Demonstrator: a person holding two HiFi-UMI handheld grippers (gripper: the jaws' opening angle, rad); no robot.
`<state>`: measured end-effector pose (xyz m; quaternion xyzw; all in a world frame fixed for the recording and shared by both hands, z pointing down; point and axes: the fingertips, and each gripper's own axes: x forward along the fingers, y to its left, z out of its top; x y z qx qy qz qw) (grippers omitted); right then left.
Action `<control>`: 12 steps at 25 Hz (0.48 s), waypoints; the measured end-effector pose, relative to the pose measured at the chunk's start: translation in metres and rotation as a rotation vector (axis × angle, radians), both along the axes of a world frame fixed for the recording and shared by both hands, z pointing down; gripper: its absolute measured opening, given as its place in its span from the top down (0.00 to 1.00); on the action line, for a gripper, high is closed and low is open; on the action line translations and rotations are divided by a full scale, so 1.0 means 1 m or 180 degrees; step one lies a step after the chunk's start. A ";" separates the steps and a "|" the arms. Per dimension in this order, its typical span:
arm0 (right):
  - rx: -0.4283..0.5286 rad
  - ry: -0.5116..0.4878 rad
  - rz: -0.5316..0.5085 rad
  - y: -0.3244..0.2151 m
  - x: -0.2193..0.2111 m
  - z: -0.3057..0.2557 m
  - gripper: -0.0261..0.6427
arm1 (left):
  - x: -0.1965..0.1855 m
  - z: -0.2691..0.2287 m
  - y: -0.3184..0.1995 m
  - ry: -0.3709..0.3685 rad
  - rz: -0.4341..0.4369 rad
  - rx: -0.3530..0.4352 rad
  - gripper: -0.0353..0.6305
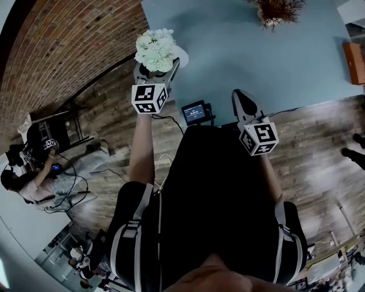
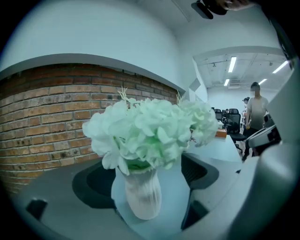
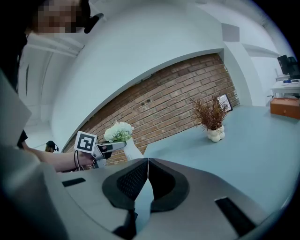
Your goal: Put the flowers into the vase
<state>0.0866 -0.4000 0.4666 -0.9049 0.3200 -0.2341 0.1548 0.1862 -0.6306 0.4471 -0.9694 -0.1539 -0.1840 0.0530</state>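
Note:
A bunch of pale white-green flowers [image 2: 150, 133] stands in a ribbed white vase [image 2: 138, 197] on the blue-grey table [image 1: 256, 57], near its left corner. My left gripper [image 2: 145, 180] is open, its dark pads [image 2: 93, 185] wide apart on either side of the vase and not pressing on it. In the head view the flowers [image 1: 155, 48] sit just beyond the left gripper [image 1: 157, 71]. My right gripper [image 3: 146, 171] is shut with nothing in it, held back at the table's near edge [image 1: 239, 97]. From the right gripper view the flowers [image 3: 118, 131] and left gripper [image 3: 105, 147] show at left.
A dried brown plant in a small pale pot [image 1: 276, 11] stands at the table's far side. An orange-brown box [image 1: 355, 63] lies at the right edge. A small screen device [image 1: 195, 112] sits by the near edge. A brick wall [image 2: 42, 126] runs to the left. A person [image 1: 34, 177] sits on the floor.

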 end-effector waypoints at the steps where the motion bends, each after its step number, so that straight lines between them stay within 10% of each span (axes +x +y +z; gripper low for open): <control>1: 0.0018 -0.0010 -0.0025 0.002 0.001 0.001 0.93 | -0.004 0.002 -0.001 -0.0039 -0.0026 0.0019 0.25; 12: 0.0070 -0.0151 -0.0545 0.009 -0.005 0.024 0.93 | -0.120 0.037 -0.021 -0.0558 -0.0768 0.0016 0.25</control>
